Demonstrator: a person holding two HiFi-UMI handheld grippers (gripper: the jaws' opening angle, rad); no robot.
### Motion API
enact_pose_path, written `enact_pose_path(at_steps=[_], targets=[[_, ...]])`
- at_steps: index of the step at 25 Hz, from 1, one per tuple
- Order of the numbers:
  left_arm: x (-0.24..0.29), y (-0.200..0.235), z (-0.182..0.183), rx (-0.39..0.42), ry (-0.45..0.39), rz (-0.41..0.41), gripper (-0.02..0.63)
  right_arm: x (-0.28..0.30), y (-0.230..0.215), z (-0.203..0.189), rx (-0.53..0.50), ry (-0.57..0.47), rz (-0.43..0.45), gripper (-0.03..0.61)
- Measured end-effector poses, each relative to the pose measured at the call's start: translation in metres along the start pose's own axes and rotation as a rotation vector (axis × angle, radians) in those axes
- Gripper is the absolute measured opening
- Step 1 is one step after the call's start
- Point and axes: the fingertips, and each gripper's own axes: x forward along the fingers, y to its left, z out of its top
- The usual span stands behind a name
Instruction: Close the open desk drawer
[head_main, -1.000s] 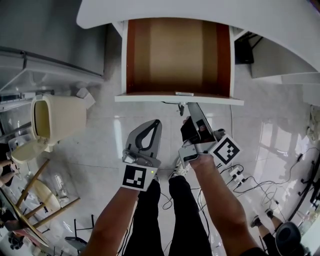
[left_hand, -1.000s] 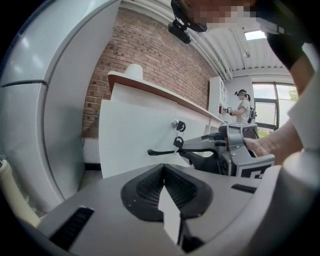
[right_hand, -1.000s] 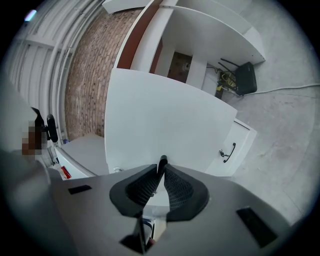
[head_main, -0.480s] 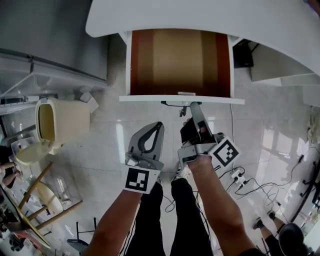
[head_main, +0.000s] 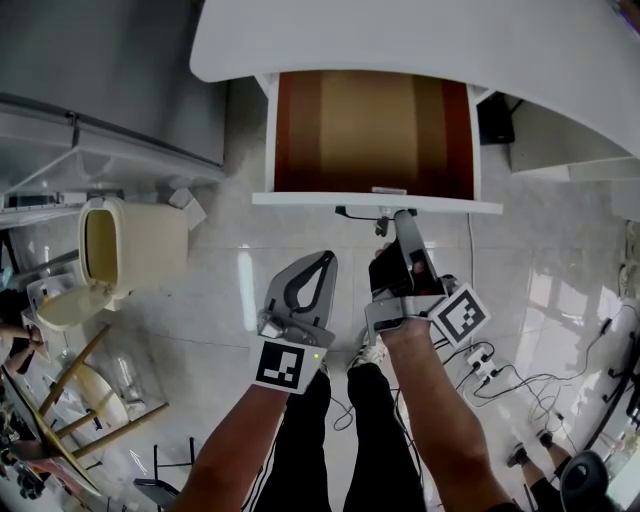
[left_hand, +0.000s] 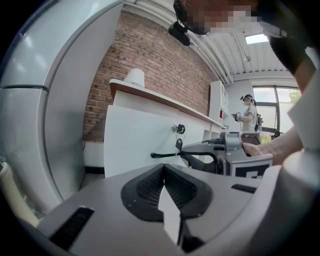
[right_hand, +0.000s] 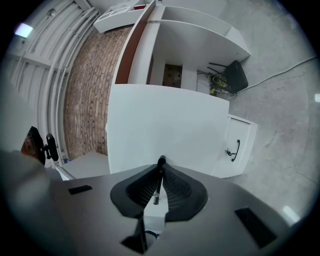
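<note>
Count: 1 drawer (head_main: 372, 130), 1 handle (head_main: 352, 211), 1 key (left_hand: 178, 144), 2 grippers, 1 bin (head_main: 130, 245).

Drawer: stands pulled out from under the white desk top (head_main: 420, 40), at the top centre of the head view. Brown inner floor exposed. White front panel faces the person. The handle is a thin black bar on the front panel's outer face, near its middle. The key hangs from the lock just above the handle, on the same panel.

Right gripper (head_main: 403, 220): held about level, tips up against the drawer front. Jaws have just been closing and now stand almost together. The handle bar runs between them, and the pads close on it in the right gripper view.

Left gripper (head_main: 325, 262): beside the right one, on its left, short of the drawer front and not touching it. Jaws together, tips meeting, nothing between them.

Surroundings: cream bin on its side on the glossy tiled floor (head_main: 230, 300), well to the left of the drawer. 1 white cabinet door (right_hand: 240, 145) with its own black handle shows beyond the drawer front in the right gripper view.
</note>
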Motion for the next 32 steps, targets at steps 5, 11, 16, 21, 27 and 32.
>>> enact_pose_path(at_steps=[5,11,16,21,27,32], targets=[[-0.001,0.004,-0.001,-0.001,0.004,0.006,0.008,0.002,0.000,0.001,-0.009,-0.009,0.009,0.048],[0.005,0.010,-0.002,0.001,0.009,0.026,0.008,0.014,-0.003,0.012,-0.013,-0.017,0.021,0.048],[0.010,0.026,0.000,0.012,0.015,0.057,0.008,0.025,-0.007,0.014,-0.032,0.008,0.037,0.048],[0.014,0.042,0.012,0.022,-0.012,0.088,0.008,0.039,-0.006,0.019,-0.049,0.010,0.030,0.048],[0.020,0.048,0.020,0.041,-0.022,0.086,0.008,0.061,-0.009,0.030,-0.054,0.012,-0.014,0.048],[0.028,0.061,0.023,0.036,-0.031,0.110,0.008,0.082,-0.012,0.038,-0.046,0.026,-0.030,0.048]])
